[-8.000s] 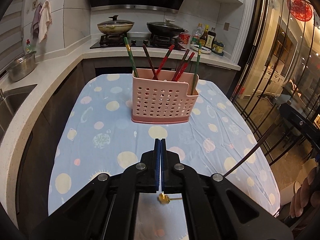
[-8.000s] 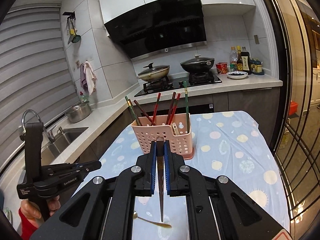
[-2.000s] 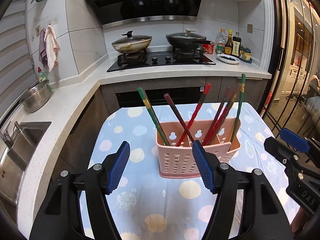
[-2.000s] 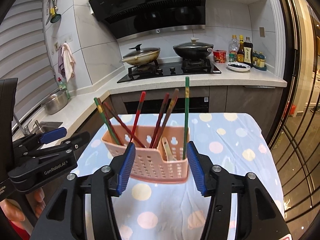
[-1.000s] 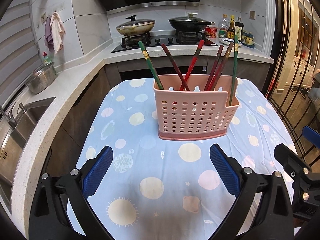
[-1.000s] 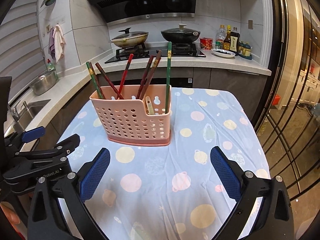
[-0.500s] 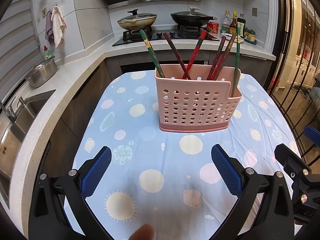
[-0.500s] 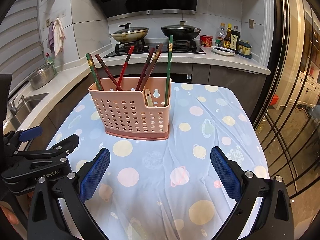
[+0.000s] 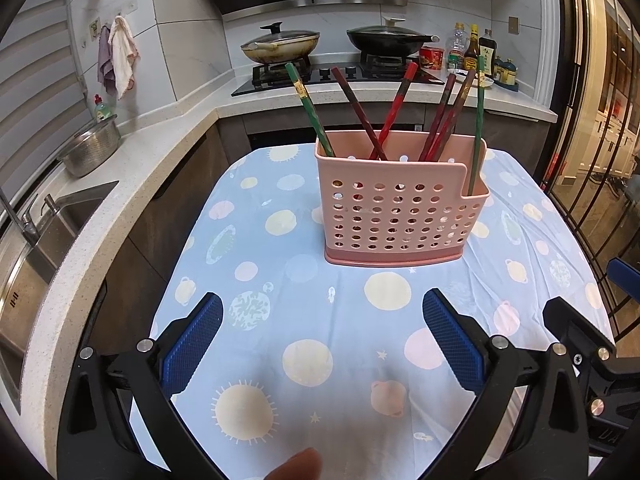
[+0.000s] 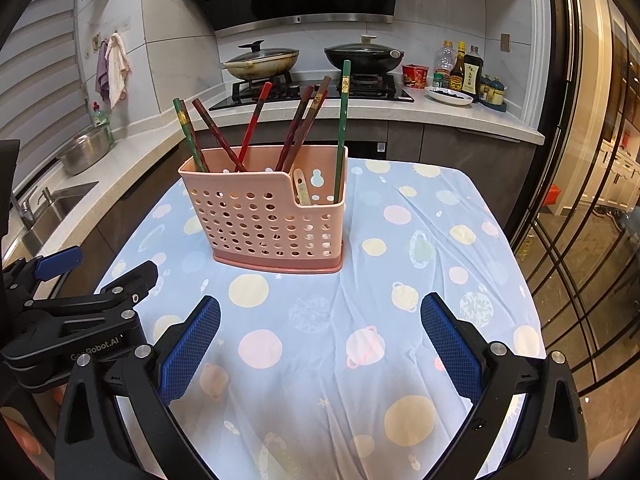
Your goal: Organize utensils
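We see the pink perforated holder (image 9: 400, 208) standing upright mid-surface (image 9: 248, 248), green, red and brown chopsticks (image 9: 394, 108) fanning out, a pale spoon (image 10: 301, 191) in its side compartment. Our left tool (image 9: 322, 344) and right tool (image 10: 320, 342) gape wide, empty, well short of it.

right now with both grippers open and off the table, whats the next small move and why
Probably just draw both back and stop. The left gripper and right gripper are open and empty. The blue dotted tablecloth shows no loose utensil. The chopsticks and a pale spoon already stand in the pink perforated plastic utensil holder, so nothing seems left to pick up.
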### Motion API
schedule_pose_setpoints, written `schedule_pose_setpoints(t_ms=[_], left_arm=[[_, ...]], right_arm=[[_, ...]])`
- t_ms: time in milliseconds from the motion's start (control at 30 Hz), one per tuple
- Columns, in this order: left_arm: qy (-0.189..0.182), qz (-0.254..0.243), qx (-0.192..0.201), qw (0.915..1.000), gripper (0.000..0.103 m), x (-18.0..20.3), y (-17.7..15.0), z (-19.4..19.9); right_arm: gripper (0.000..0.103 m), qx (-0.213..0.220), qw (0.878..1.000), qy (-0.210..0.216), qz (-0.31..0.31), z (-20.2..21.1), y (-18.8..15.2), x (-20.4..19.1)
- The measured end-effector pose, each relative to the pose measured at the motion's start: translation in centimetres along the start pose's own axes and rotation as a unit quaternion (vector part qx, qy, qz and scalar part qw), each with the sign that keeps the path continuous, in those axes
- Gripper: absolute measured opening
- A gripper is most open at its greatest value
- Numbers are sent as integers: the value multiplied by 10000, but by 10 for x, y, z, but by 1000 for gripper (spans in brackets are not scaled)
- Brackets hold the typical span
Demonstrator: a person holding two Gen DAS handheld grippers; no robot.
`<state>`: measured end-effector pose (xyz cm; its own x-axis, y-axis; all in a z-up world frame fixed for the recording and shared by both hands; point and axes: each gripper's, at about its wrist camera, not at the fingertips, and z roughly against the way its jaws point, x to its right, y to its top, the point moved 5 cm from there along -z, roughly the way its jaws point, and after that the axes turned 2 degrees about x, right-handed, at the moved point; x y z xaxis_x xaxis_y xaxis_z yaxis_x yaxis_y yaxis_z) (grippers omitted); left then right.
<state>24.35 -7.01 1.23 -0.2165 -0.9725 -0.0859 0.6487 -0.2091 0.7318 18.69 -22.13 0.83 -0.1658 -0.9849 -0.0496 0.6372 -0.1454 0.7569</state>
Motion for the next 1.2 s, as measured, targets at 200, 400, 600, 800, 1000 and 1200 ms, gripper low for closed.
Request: schedule_pose_setpoints(t_ms=[200, 400, 600, 800, 1000, 1200], left_arm=[[15, 23, 7, 10000, 96, -1, -1, 0], [48, 59, 21, 10000, 96, -2, -2, 1], [56, 125, -5, 9999, 96, -4, -3, -1], [115, 203, -31, 9997, 96, -7, -4, -3], [119, 182, -40, 9998, 96, -6, -5, -4], [119, 188, -44, 9997, 96, -7, -5, -5]], right_arm=[[96, -3, 10000, -11, -24, -1, -1, 1], [96, 11, 10000, -45, -43, -2, -2, 4], [96, 7, 10000, -57, -53, -3, -2, 6], [96, -19, 10000, -68, -51, -5, -3, 6], [96, -21, 10000, -67, -53, -5, -3, 6], [96, -33, 10000, -72, -45, -6, -3, 6]])
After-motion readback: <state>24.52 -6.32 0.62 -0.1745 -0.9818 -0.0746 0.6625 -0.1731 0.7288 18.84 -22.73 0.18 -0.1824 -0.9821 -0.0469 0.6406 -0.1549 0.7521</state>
